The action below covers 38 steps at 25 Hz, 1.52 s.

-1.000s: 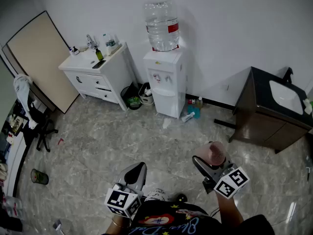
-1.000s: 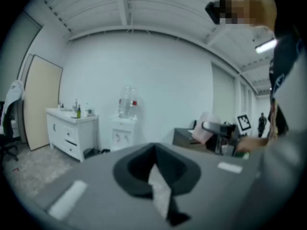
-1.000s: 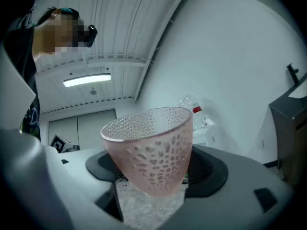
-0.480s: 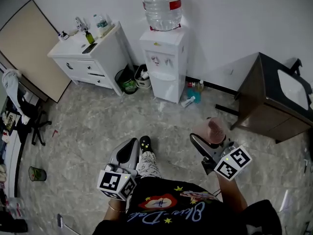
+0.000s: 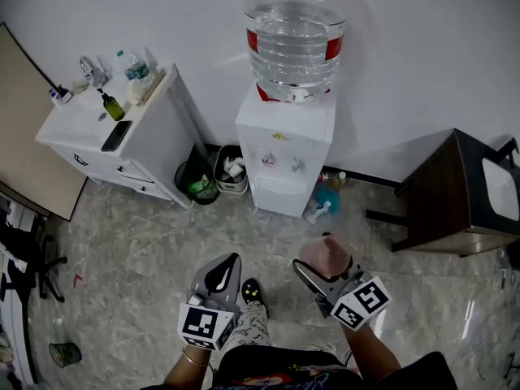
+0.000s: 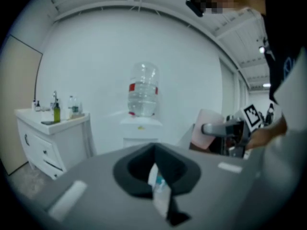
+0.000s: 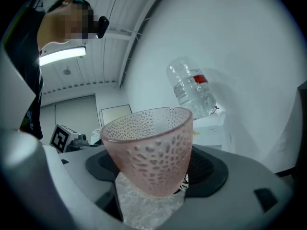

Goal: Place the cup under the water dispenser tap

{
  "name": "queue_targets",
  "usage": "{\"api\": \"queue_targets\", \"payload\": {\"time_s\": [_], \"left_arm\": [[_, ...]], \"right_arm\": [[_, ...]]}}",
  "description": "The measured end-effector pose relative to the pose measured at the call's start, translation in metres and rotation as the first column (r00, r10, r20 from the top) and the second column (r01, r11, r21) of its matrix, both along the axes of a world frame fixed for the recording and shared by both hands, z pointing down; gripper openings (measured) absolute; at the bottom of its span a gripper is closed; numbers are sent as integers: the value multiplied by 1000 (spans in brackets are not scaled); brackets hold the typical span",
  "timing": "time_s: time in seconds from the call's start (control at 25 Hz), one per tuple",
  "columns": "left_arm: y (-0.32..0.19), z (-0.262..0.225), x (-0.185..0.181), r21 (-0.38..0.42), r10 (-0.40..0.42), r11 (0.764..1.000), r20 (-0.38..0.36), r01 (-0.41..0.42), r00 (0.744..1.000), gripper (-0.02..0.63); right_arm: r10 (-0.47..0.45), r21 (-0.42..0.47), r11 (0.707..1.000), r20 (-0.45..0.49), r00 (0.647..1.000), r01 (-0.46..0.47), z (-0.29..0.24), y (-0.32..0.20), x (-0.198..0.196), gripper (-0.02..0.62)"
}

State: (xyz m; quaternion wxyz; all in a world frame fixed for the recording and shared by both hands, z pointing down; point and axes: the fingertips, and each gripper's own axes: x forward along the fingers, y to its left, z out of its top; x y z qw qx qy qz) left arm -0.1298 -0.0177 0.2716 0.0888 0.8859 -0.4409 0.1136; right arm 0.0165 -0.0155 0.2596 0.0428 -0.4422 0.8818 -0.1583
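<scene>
Gripping pink dimpled cup [image 7: 151, 152] in right gripper [image 5: 321, 268], fingers [image 7: 144, 206] clamping its lower part. Holding it upright, mouth up, in the air above the marble floor [image 5: 138, 250]. Carrying left gripper [image 5: 223, 273] just beside, fingers [image 6: 160, 195] pressing together on nothing. Standing apart from the water dispenser [image 5: 284, 189], so cup sitting nowhere near the taps [image 5: 280, 162]. Facing dispenser head-on, big bottle [image 5: 294, 39] sitting on top. Flanking it: white vanity cabinet [image 5: 122, 149] and two bins [image 5: 207, 181] left, dark sink cabinet [image 5: 459, 197] right.
</scene>
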Motion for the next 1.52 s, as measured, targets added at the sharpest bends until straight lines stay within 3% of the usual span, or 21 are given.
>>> {"api": "queue_targets", "payload": {"time_s": [0.16,0.48,0.64,0.84,1.04,1.28,1.52], "left_arm": [[-85,38,-19,-32,45,998,12,-44,999,-3],[-174,168,-23,-113,-61,992,-67,53,996,-3],[-169,230,-19,-188,-82,980,-73,67,994,-3],[-154,279,-20,-300,-109,950,-44,91,993,-3],[-155,298,-27,-332,-109,938,-5,101,994,-3],[-187,298,-19,-238,-68,968,42,76,997,-3],[-214,302,-12,-222,-68,972,40,75,997,-3]], "right_arm": [[7,47,999,-90,996,-3,40,-93,-51,402],[-44,29,998,-164,986,49,198,-207,-83,402],[67,-31,997,-195,978,-74,283,-254,-71,402],[186,-103,970,-268,945,-220,368,-299,-58,402],[250,-99,950,-321,913,-295,396,-335,-65,402],[315,-148,914,-329,891,-378,413,-362,-61,402],[383,-142,872,-400,832,-469,432,-367,-52,389]]}}
